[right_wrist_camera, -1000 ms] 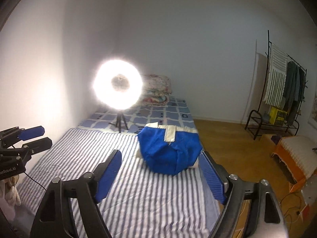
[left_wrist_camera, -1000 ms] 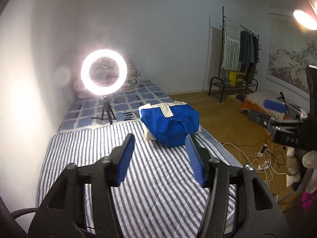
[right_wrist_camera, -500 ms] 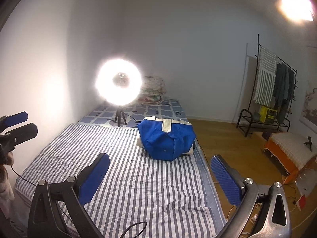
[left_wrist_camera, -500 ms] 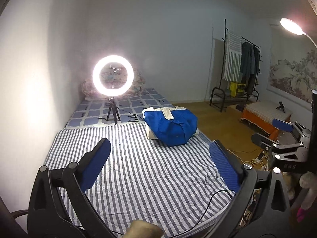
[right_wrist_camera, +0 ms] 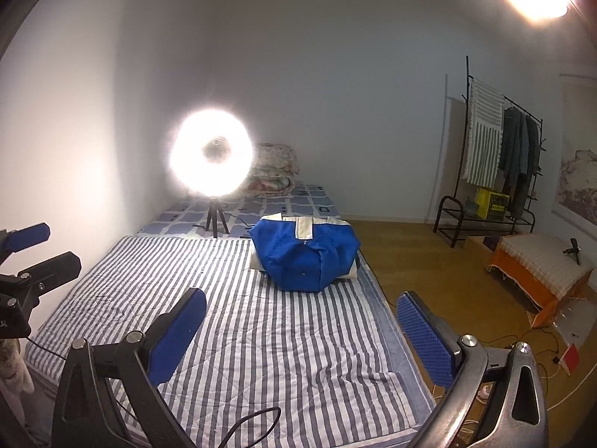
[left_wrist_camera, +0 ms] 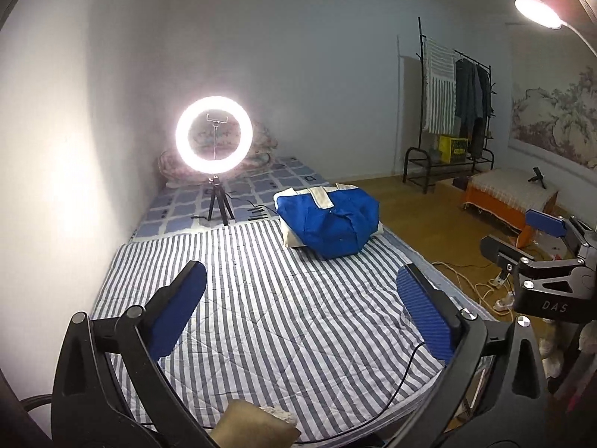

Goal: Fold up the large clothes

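Both grippers have drawn back from the folded blue garment point(left_wrist_camera: 328, 222) since a second ago. The left gripper point(left_wrist_camera: 302, 313) and right gripper point(right_wrist_camera: 302, 332) have just been opening and now stand wide apart, nothing between them. 1 garment lies near the bed's point(right_wrist_camera: 112, 280) right edge, beside 1 ring light point(left_wrist_camera: 213, 134); striped bedding before it lies bare.
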Demonstrator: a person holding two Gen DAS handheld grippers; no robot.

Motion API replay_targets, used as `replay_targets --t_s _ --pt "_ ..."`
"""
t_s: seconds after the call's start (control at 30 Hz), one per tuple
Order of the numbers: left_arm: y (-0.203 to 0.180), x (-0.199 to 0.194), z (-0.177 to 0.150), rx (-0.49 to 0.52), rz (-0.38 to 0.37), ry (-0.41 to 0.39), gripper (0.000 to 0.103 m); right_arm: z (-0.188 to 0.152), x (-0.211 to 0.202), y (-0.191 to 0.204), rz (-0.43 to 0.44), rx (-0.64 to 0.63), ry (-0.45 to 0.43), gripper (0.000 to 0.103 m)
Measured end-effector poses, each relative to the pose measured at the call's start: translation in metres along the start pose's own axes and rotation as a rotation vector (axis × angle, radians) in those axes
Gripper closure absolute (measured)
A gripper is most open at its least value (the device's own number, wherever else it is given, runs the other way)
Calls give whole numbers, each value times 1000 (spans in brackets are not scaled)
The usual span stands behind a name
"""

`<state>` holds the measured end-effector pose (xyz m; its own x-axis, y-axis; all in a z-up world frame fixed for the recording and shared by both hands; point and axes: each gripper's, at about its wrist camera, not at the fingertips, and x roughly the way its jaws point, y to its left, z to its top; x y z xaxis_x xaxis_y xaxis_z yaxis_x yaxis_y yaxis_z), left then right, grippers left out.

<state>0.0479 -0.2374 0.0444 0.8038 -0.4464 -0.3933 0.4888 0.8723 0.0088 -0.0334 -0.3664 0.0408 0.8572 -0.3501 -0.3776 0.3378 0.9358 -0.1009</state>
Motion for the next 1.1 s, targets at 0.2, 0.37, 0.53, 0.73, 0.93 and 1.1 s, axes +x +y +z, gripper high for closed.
replay_targets --t_s 0.2,0.37,0.53,0.73,0.93,1.1 --pt "-1 0 -7 -11 -12 12 0 -6 1 1 -8 8 21 0" --pt "0 -1 -7 -21 -9 8 0 -6 1 4 -12 -14 26 0" --pt "4 -1 -9 -28 -10 15 0 -7 0 2 -10 -7 26 0" --pt "4 -2 -9 -28 -7 11 0 -9 1 4 -8 -17 34 0" --pt "4 -2 -11 -28 -1 9 0 -9 -2 6 -2 -24 30 0" --pt "4 -3 -11 -23 1 9 0 -9 -1 3 -1 -23 31 0"
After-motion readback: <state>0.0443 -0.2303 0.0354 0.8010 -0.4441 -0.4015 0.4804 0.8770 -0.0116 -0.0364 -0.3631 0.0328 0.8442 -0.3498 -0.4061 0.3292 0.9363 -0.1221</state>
